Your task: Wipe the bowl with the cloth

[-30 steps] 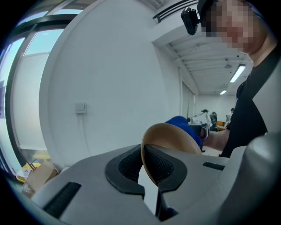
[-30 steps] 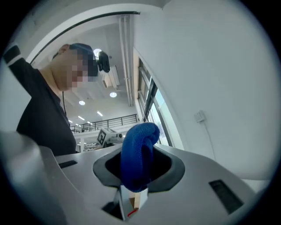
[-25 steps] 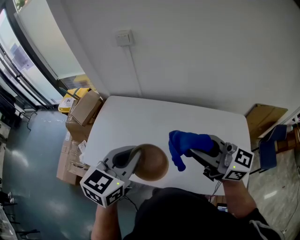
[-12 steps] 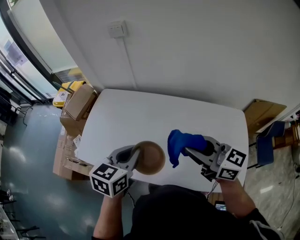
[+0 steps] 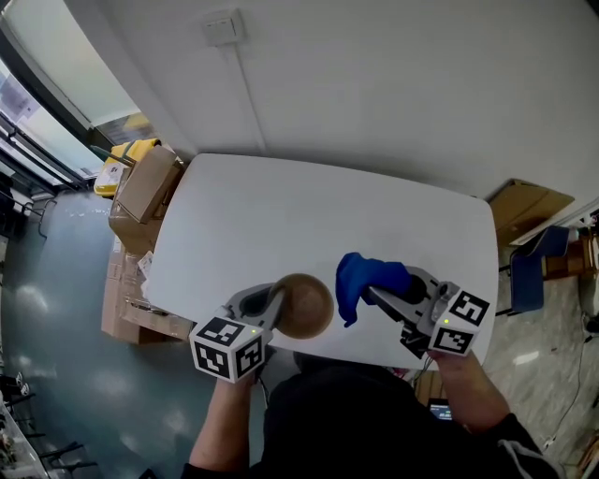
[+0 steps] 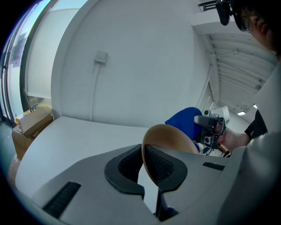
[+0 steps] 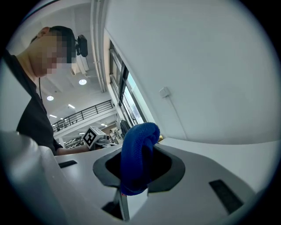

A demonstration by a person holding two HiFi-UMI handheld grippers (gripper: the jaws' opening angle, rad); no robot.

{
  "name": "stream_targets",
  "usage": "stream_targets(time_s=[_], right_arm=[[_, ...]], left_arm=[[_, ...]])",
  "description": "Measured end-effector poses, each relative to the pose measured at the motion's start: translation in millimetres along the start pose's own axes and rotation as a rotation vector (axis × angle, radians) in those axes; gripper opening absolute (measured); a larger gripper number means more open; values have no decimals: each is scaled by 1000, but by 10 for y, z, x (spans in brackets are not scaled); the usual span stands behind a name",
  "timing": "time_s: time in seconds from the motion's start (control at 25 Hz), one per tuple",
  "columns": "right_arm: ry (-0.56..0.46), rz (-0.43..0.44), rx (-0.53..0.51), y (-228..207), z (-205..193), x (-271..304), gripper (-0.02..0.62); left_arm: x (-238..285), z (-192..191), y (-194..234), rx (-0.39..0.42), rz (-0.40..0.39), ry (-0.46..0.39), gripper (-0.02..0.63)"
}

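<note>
In the head view we see the left tongs (image 5: 273,301) in the lower middle of the frame, pressed together on the rim of a round brown wooden bowl (image 5: 304,305). The left gripper view shows the same grip close up. The two jaws close on the thin rim, one on each side, and the bowl stands tipped on edge, rising toward the upper right of that frame. The bowl sits over the lower edge of the white surface (image 5: 281,215), and we cannot tell whether it touches the surface.

Just right of the bowl in the head view, the right tongs (image 5: 376,296) pinch a blue cloth (image 5: 360,279). In the right gripper view the cloth is bunched into a thick fold between the jaws. It arches above them and hangs a little below. In the head view the cloth droops toward the bowl's right side. The two lie just beside each other, and we cannot tell whether they touch.

The rest of the surface runs toward the upper part of the head view, up to a pale wall. A wall switch (image 5: 220,28) sits at the top left of centre, with a thin cable (image 5: 245,94) running down from it. At the left edge, brown cardboard boxes (image 5: 140,187) are stacked on the floor beside the surface.
</note>
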State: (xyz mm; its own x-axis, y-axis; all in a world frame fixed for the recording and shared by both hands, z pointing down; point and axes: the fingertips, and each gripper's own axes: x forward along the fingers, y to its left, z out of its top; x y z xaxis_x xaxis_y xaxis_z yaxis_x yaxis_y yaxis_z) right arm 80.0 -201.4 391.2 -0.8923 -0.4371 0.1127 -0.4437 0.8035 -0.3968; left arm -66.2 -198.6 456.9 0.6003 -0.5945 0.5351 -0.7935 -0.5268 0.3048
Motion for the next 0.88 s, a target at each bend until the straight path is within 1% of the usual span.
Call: stream_targets(time_s=[0.08, 0.16, 0.32, 0.4, 0.56, 0.72, 0.88], right_arm=[[10, 0, -6, 24, -30, 32, 77], [20, 28, -24, 131, -58, 85, 77], [46, 150, -68, 501, -128, 200, 77], [57, 194, -76, 663, -164, 255, 77], [63, 260, -22, 921, -274, 319, 77], [100, 303, 5, 1110, -484, 330, 77], [138, 379, 10, 1386, -663, 363, 77]], left_arm=[[3, 0, -6, 1, -6, -6, 18], [-31, 28, -4, 10, -4, -22, 18], [-142, 160, -31, 24, 15, -84, 18], [-208, 221, -30, 31, 34, -108, 18], [-279, 202, 47, 9, 69, -112, 29], [-267, 190, 125, -12, 86, -117, 27], [-216, 224, 149, -11, 77, -126, 20]])
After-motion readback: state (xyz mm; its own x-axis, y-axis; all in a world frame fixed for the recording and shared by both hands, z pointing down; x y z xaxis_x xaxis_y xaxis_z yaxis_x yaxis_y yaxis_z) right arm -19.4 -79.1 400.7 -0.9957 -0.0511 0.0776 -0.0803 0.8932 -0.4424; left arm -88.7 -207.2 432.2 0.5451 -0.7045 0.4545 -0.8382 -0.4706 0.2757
